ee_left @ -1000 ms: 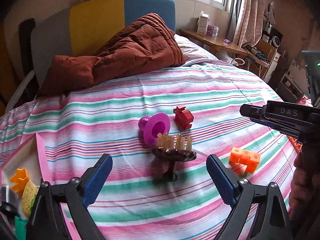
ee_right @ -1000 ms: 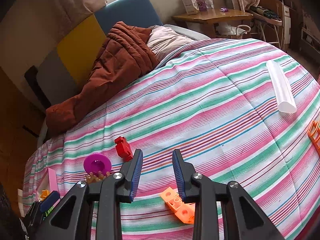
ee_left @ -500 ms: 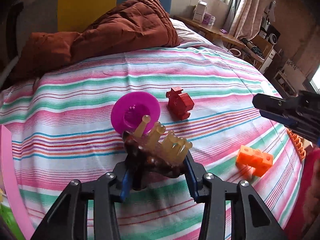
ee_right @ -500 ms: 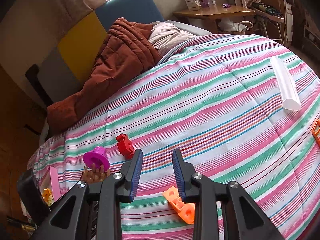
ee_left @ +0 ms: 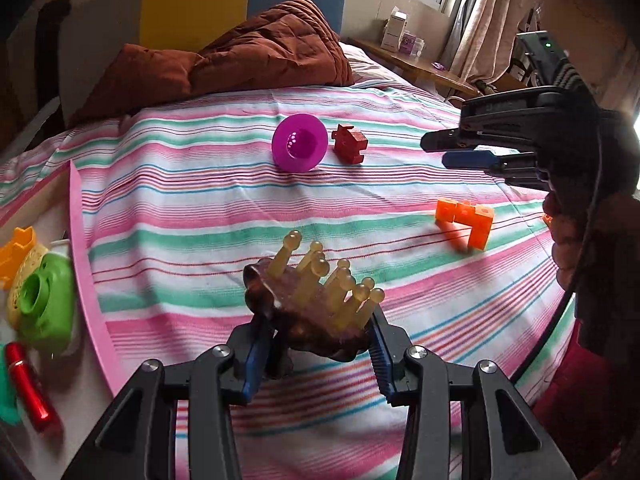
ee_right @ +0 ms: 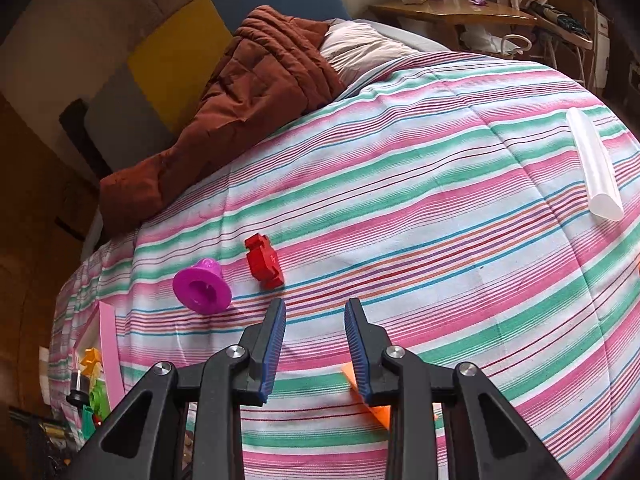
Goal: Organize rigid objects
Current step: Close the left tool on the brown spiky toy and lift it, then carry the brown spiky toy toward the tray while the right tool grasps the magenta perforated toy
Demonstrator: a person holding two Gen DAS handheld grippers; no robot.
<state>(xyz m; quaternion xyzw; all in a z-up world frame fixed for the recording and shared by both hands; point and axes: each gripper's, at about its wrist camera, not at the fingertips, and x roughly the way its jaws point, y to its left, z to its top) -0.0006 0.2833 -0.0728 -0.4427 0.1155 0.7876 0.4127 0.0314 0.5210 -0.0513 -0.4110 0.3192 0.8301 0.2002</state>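
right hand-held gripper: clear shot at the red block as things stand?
Probably yes. The right hand-held gripper is open and holds nothing, and the red block lies just ahead and slightly left on bare striped bedspread. The purple funnel sits beside the block, not between them.

bedsheet (ee_right: 420, 184): soft striped cloth, not shiny
blanket (ee_left: 256, 60): puffy brown cloth with stitched lines
pink cup (ee_left: 299, 149): smooth plastic, a bit shiny
red block (ee_right: 263, 261): hard plastic, dull
orange blocks (ee_left: 466, 220): bright smooth plastic
brown toy (ee_left: 308, 312): dark and glossy, with see-through yellowish pegs
left gripper (ee_left: 316, 354): dull black plastic, blue ridged pads, shiny metal screws
white tube (ee_right: 595, 168): smooth, pale
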